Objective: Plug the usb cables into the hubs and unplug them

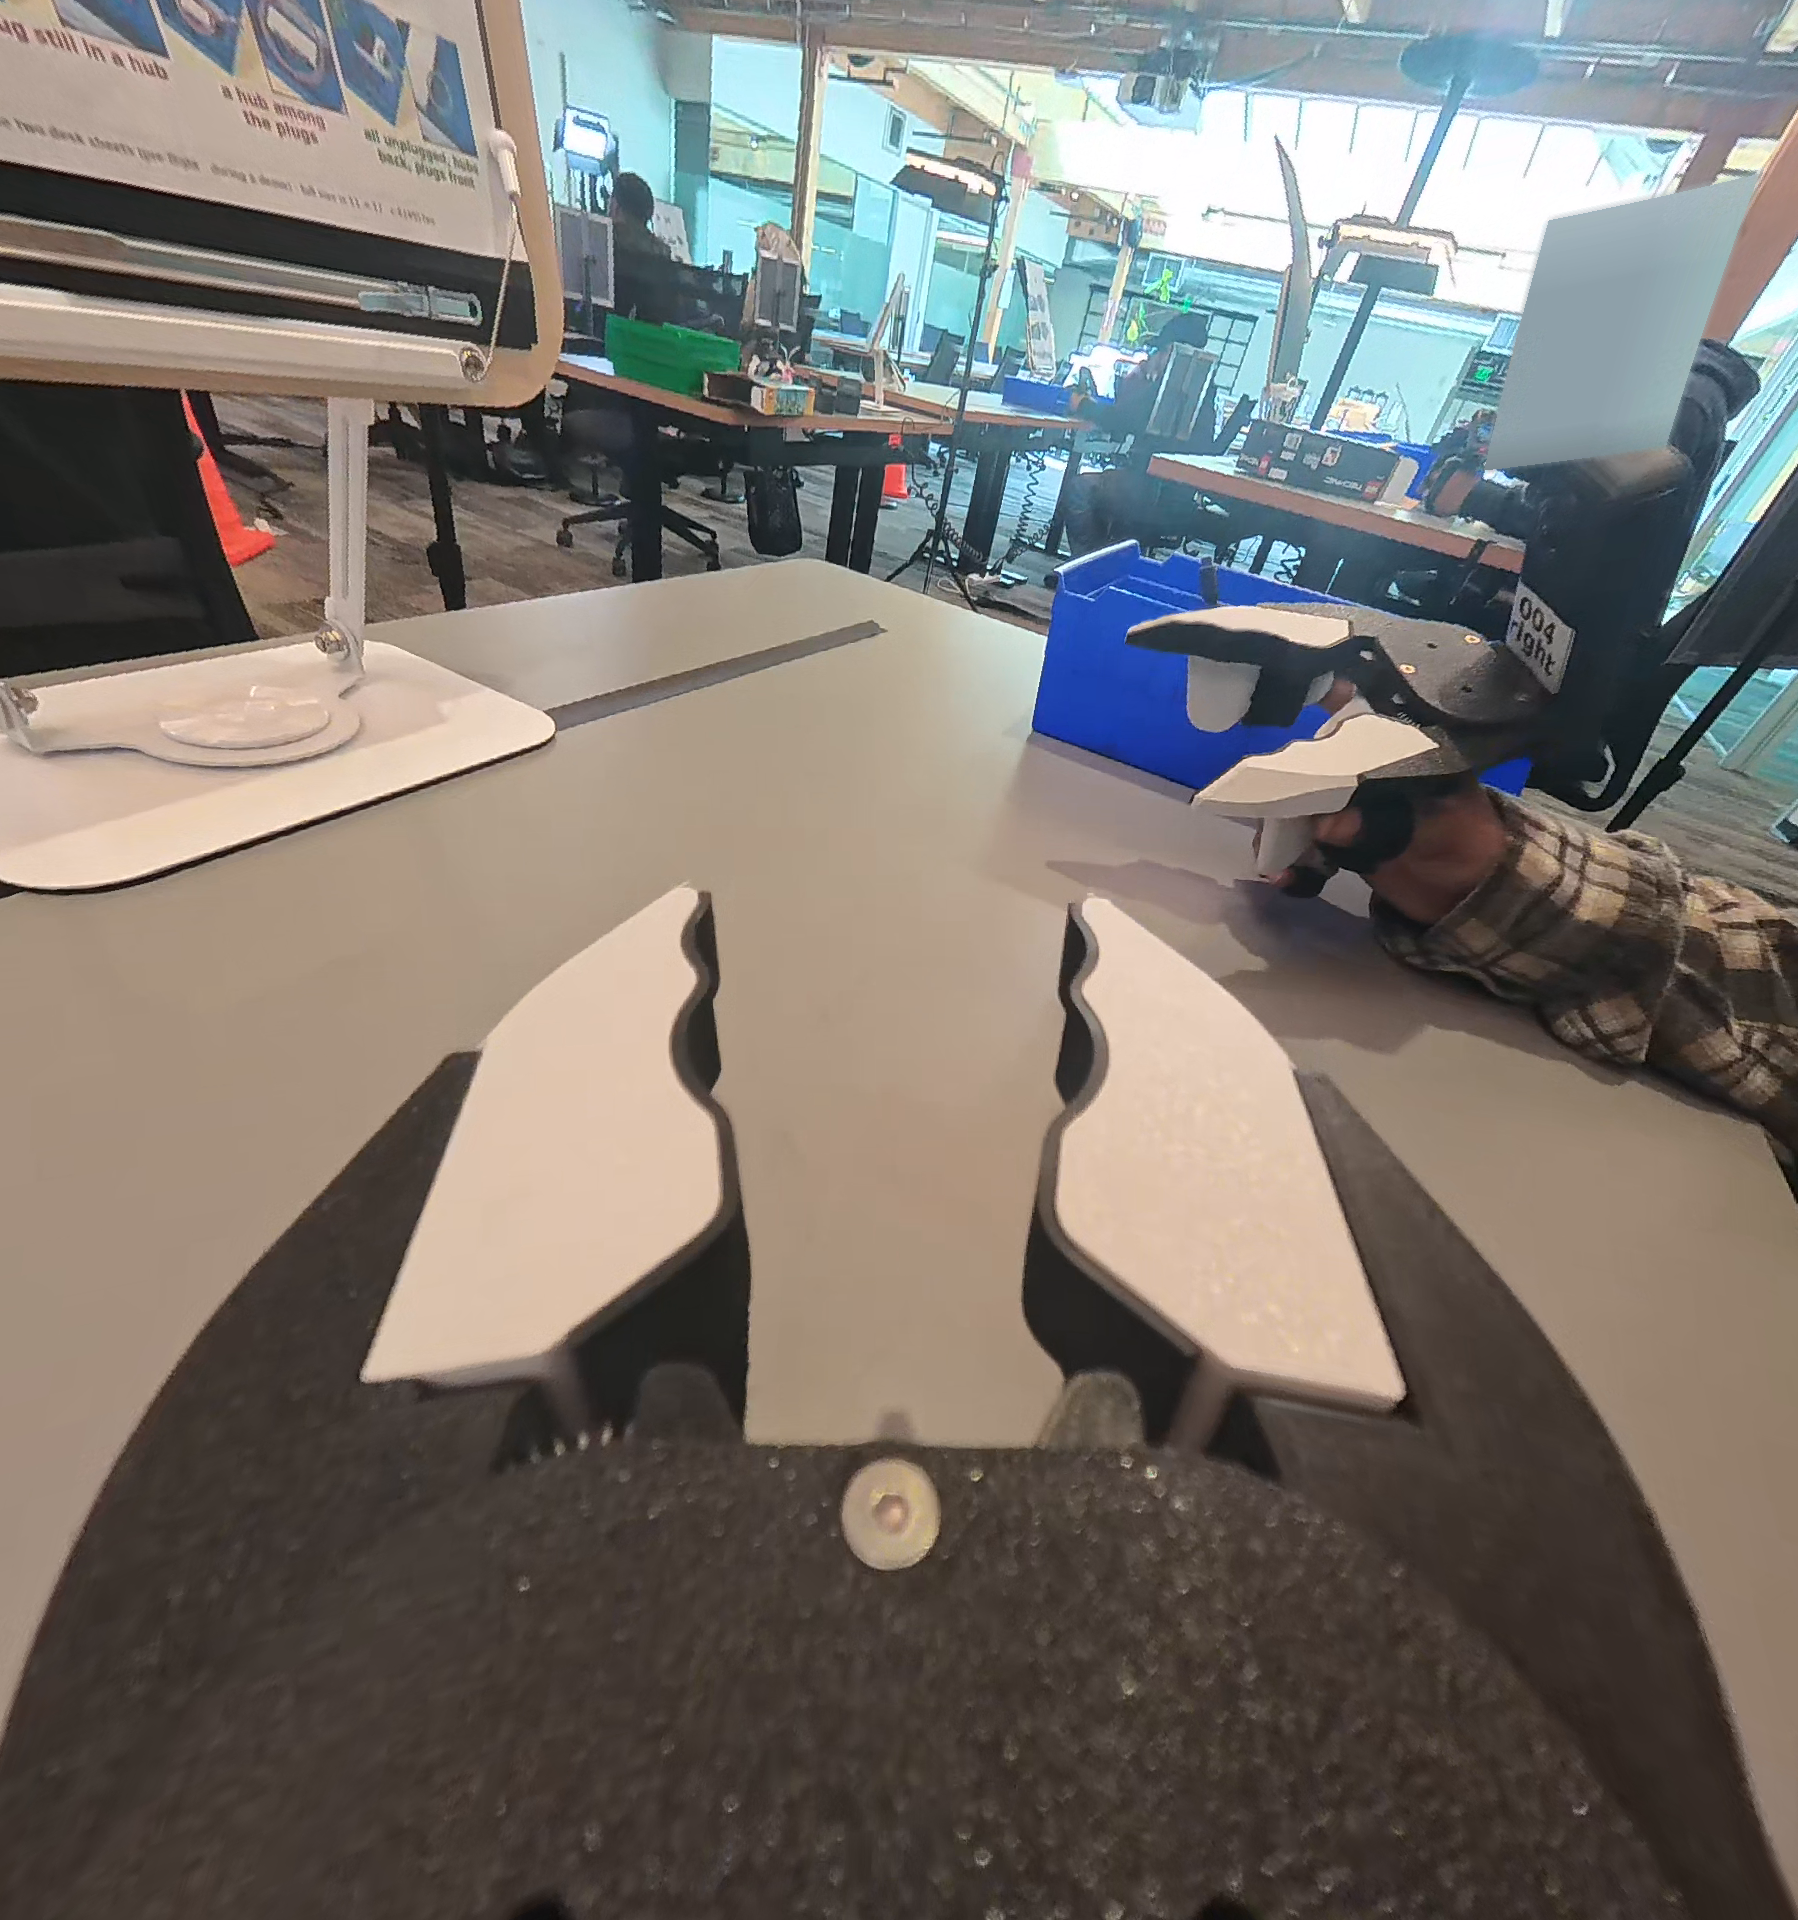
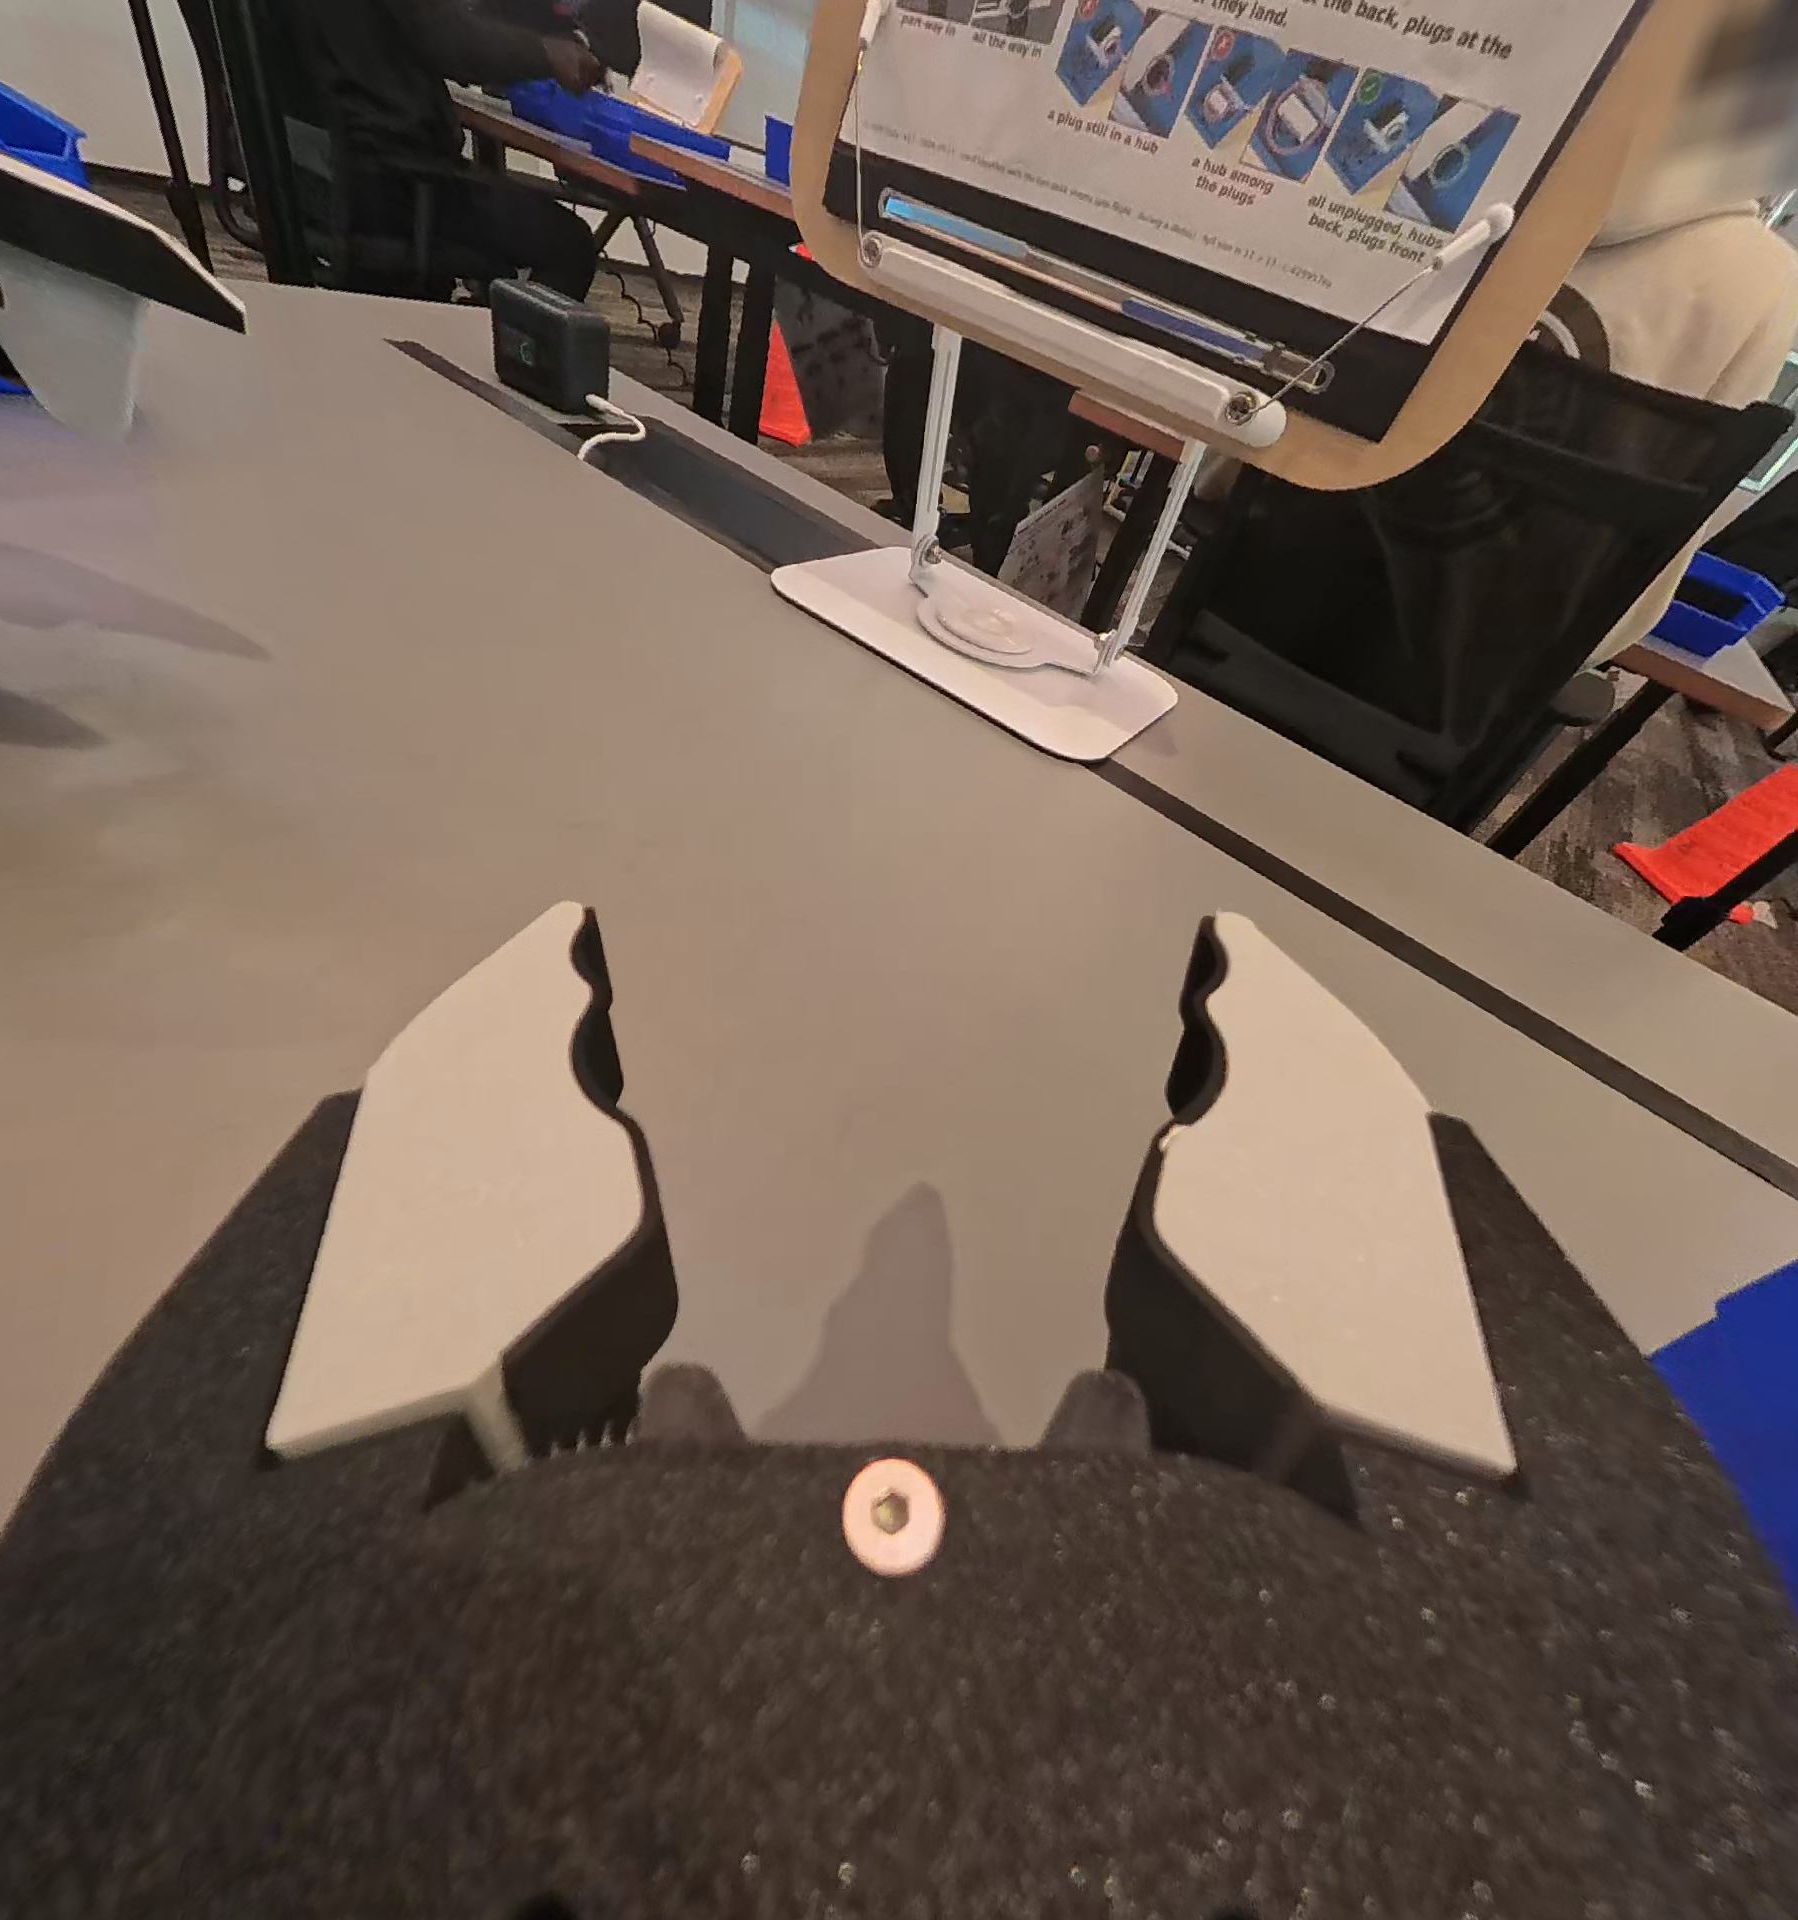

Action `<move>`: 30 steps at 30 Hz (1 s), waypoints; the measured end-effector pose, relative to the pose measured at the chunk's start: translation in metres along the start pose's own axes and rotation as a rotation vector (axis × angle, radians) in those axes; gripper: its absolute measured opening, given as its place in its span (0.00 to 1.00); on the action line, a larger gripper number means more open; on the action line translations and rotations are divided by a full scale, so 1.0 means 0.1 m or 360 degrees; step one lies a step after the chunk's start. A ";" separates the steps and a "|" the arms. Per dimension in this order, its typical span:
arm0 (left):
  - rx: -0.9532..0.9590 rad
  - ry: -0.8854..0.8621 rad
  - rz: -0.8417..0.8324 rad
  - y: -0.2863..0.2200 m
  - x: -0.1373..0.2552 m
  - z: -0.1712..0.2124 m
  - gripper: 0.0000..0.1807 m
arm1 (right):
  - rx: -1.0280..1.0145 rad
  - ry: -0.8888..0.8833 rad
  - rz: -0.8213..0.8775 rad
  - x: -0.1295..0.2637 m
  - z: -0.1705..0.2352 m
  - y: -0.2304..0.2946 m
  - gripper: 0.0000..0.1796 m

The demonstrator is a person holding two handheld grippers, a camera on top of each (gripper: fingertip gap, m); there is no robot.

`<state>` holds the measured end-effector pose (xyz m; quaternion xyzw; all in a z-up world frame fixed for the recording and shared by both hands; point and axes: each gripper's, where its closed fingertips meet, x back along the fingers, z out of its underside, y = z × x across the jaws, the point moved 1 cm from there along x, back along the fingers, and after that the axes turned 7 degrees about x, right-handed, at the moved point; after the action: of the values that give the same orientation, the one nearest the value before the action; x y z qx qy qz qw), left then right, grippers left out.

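Observation:
No USB cable and no hub shows in either view. My left gripper (image 1: 887, 909) is open and empty, low over the grey table (image 1: 666, 831). My right gripper (image 2: 900, 920) is open and empty over the same table (image 2: 770, 831). The right gripper also shows in the left wrist view (image 1: 1165, 722), held by a hand in a plaid sleeve (image 1: 1601, 966), its fingers apart, in front of a blue bin (image 1: 1103, 665). The left gripper shows blurred at the left edge of the right wrist view (image 2: 43, 301).
A white stand (image 1: 251, 727) holding an instruction sheet (image 1: 199, 104) stands at the table's back left; it also shows in the right wrist view (image 2: 978, 644). A dark slot (image 2: 1394, 956) runs along the table. A small black device (image 2: 547, 348) with a white cable sits at the far edge. A blue bin edge (image 2: 1778, 1455) is at right.

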<state>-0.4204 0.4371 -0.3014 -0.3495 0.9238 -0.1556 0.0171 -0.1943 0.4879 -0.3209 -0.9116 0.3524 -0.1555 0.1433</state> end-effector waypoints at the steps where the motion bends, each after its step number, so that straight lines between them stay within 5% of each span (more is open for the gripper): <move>1: 0.0002 0.0001 0.0001 0.00 0.00 0.00 0.35 | -0.0001 0.0001 -0.0007 0.00 0.00 0.01 0.57; 5: 0.0014 0.0012 -0.0002 0.00 -0.01 0.01 0.35 | 0.0018 0.0012 -0.0038 -0.01 0.02 0.04 0.50; 30: -0.0046 0.0041 -0.0183 0.24 0.06 0.03 0.35 | 0.0006 0.0058 0.0000 0.01 0.12 -0.04 0.44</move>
<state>-0.4396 0.4491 -0.3110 -0.4003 0.9044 -0.1473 -0.0088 -0.1870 0.4915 -0.3300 -0.9084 0.3546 -0.1727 0.1384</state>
